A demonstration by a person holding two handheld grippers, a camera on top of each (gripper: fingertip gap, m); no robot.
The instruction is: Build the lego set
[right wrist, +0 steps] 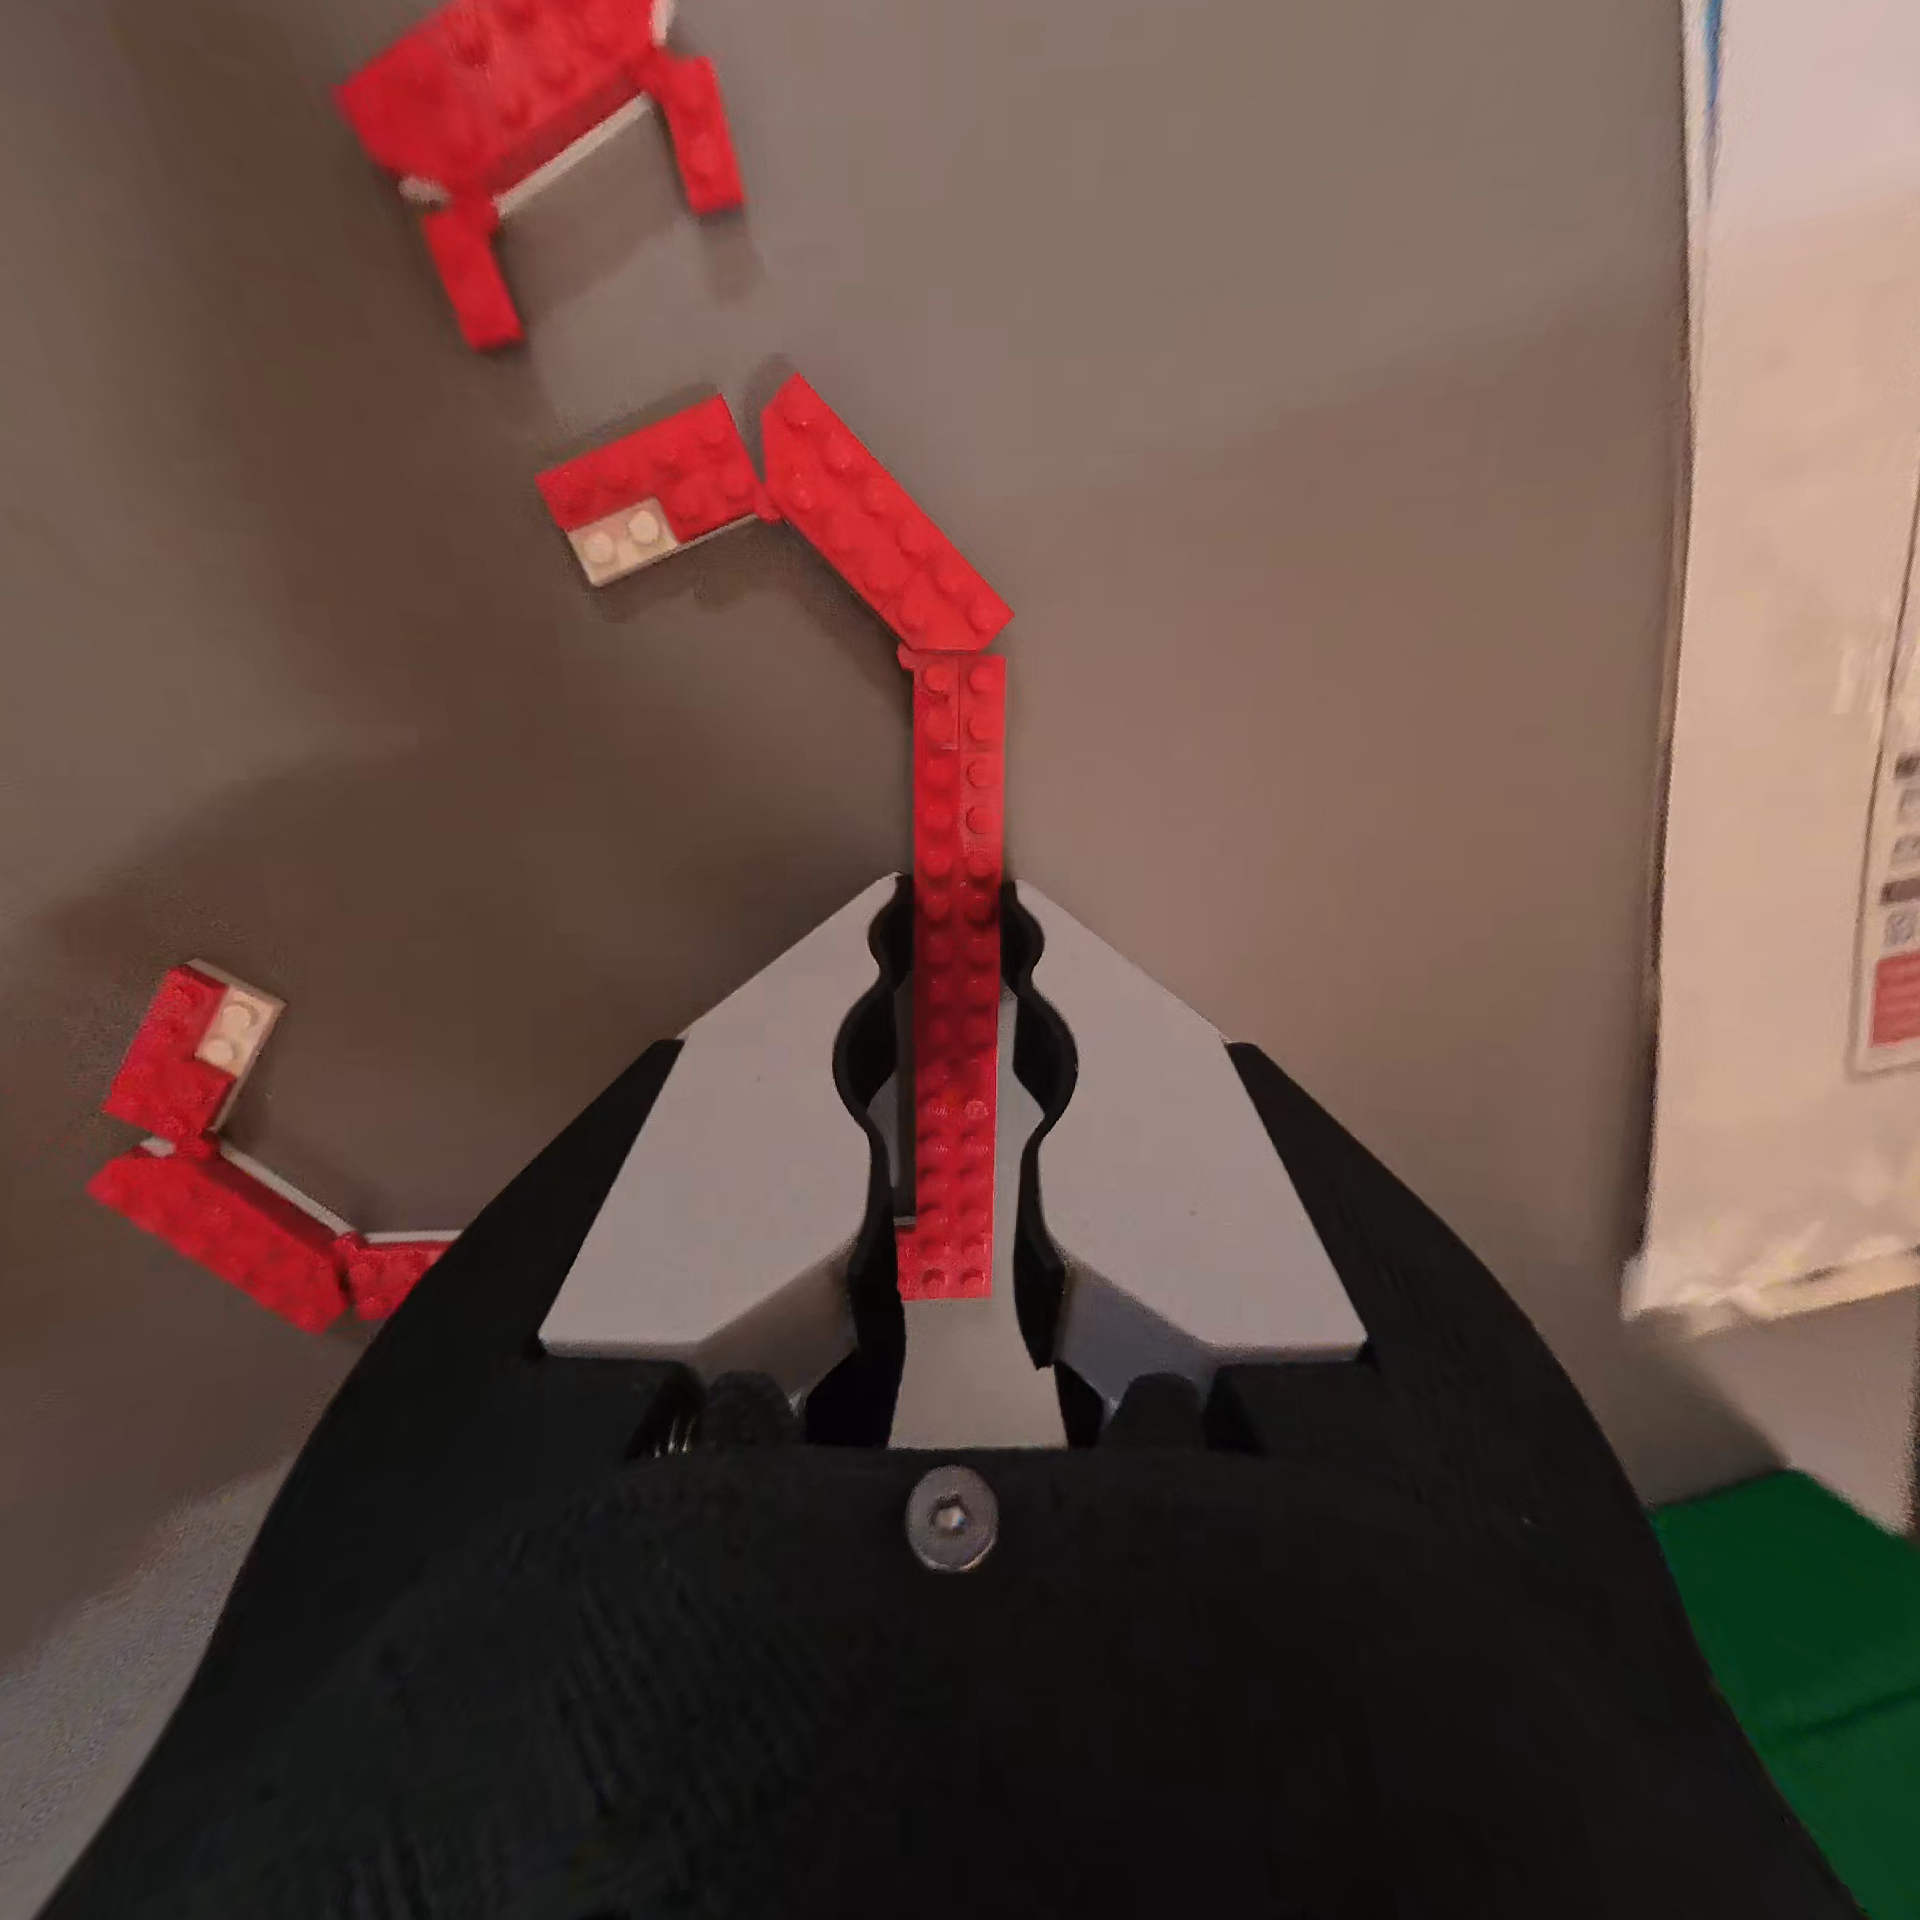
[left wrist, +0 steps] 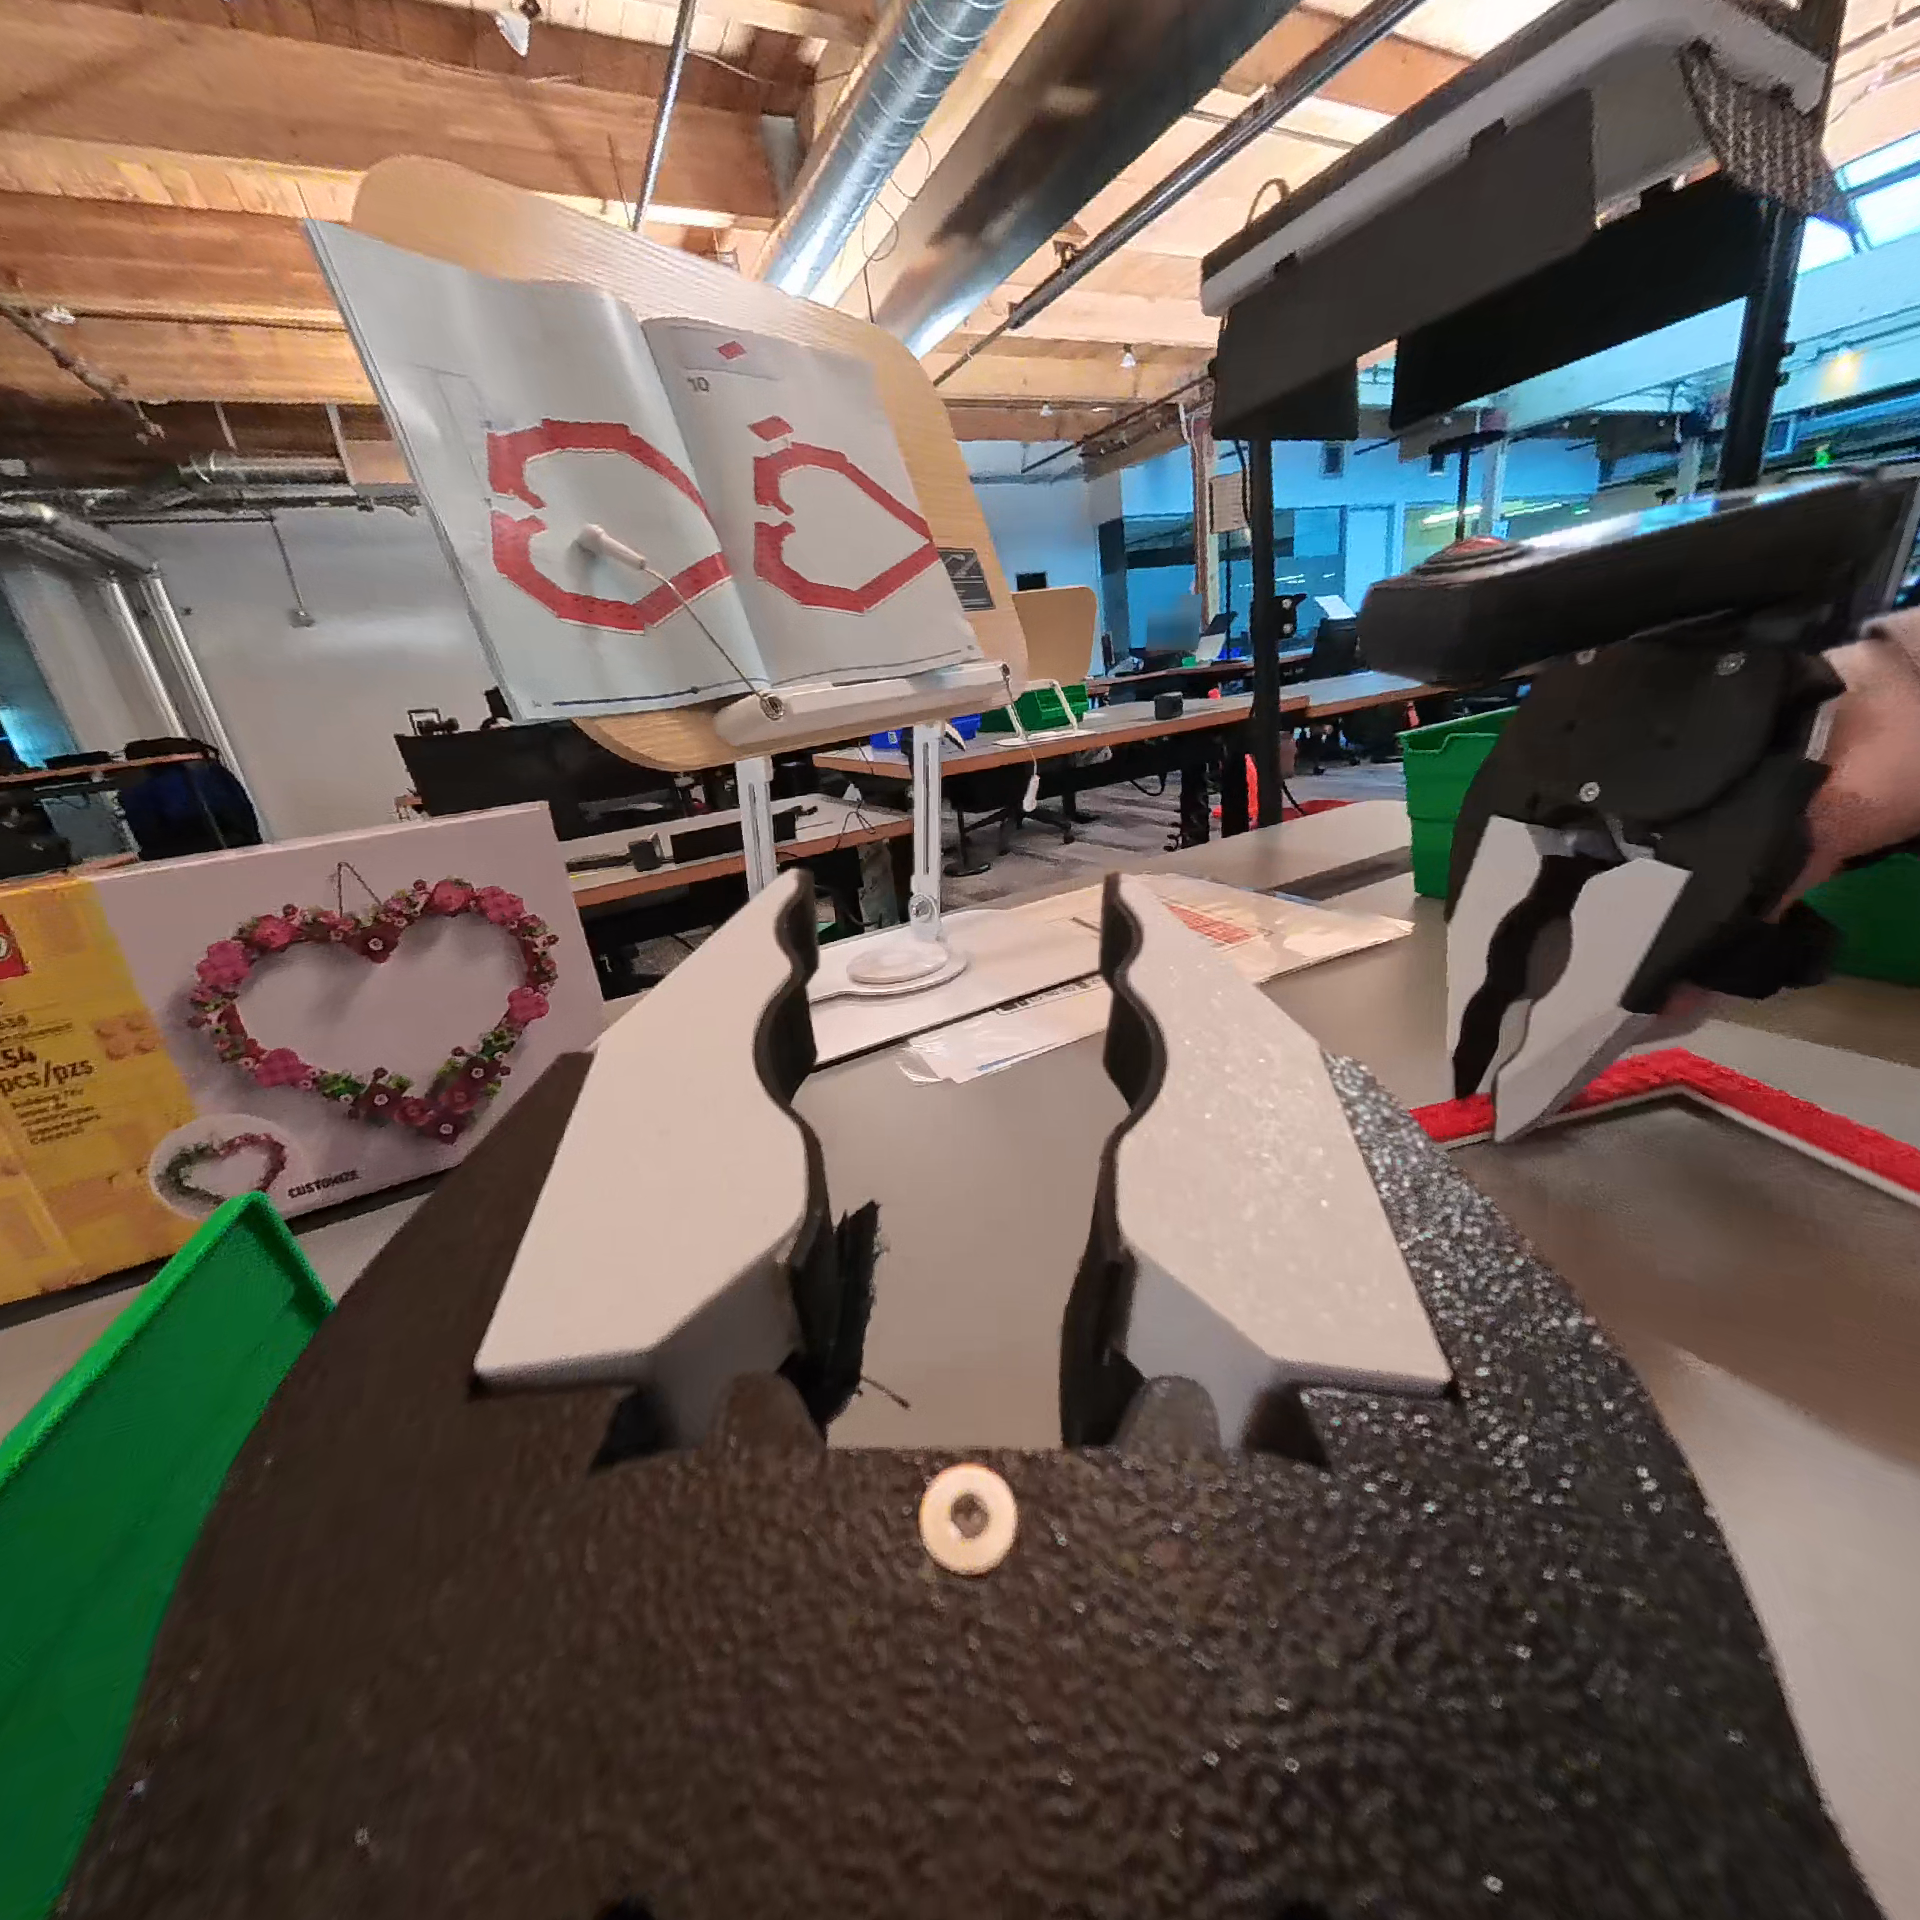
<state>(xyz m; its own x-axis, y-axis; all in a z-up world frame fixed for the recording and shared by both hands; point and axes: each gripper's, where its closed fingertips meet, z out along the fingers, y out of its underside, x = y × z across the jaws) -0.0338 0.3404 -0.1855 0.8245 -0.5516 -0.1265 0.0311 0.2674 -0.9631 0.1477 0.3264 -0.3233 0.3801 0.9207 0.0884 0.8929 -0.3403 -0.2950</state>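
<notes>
Grey worktop (right wrist: 1299, 520) | left tongs (left wrist: 956, 935) apart, empty | right tongs (right wrist: 956, 894) straddle red frame strip (right wrist: 961, 810), clamp unclear | we risk buckling hinged joints.

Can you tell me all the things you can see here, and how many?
red lego frame: one, red, on the grey table
loose red lego chunk: one, far side
lego box: one, yellow and white, left
instruction book: one, open on a stand
green bins: two, left and right
plastic bags: a few, behind
left tool: open, empty
right tool: astride the frame's straight arm
</notes>
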